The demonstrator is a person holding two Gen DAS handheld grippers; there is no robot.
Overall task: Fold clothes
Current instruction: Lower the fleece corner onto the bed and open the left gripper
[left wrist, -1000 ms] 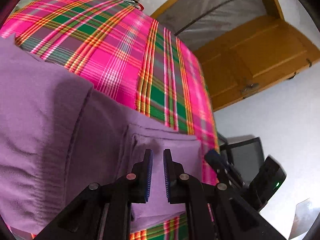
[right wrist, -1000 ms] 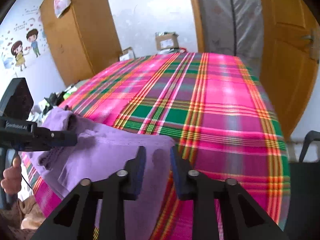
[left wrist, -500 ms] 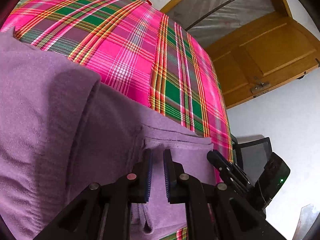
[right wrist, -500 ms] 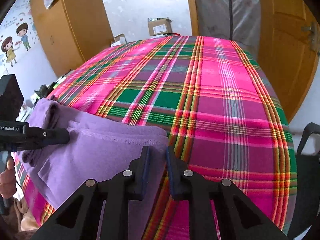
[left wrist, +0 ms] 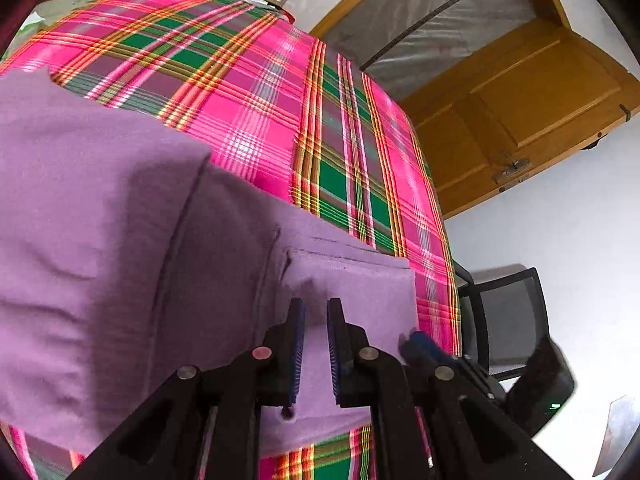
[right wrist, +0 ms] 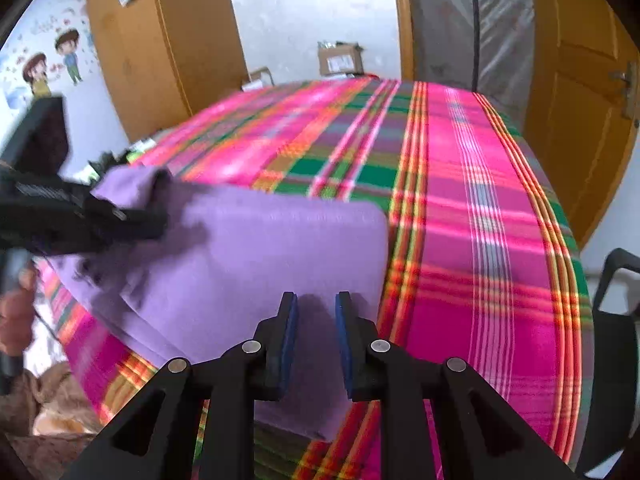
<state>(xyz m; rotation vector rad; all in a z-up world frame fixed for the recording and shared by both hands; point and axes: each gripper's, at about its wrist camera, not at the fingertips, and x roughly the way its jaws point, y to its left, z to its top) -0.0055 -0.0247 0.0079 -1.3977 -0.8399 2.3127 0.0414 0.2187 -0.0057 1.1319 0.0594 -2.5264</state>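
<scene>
A purple garment (right wrist: pixel 256 256) lies in layers on the near part of a bed covered with a pink and green plaid blanket (right wrist: pixel 460 200), one squared corner toward the right side and a bunched, rolled edge off to the left. The right hand-held gripper (right wrist: pixel 316 308) sits low over the garment's near edge with its jaws parted a little and only flat cloth showing between the blue pads; it pinches nothing that I can see. The left hand-held gripper (left wrist: pixel 316 312) hovers over a hemmed flap of the same garment, its jaws likewise narrow and apart, with cloth under them rather than clamped between them. From the right wrist view its body reaches in at the bunched end. I would say the piece is part-folded, and this could be either a fold just laid down and let go, or a fresh grip about to be taken. Either way, the work goes best if both edges stay square to each other. The layers should be pressed flat before anything shifts, and that lumpy left end will need smoothing, or the bundle will sit crooked.
</scene>
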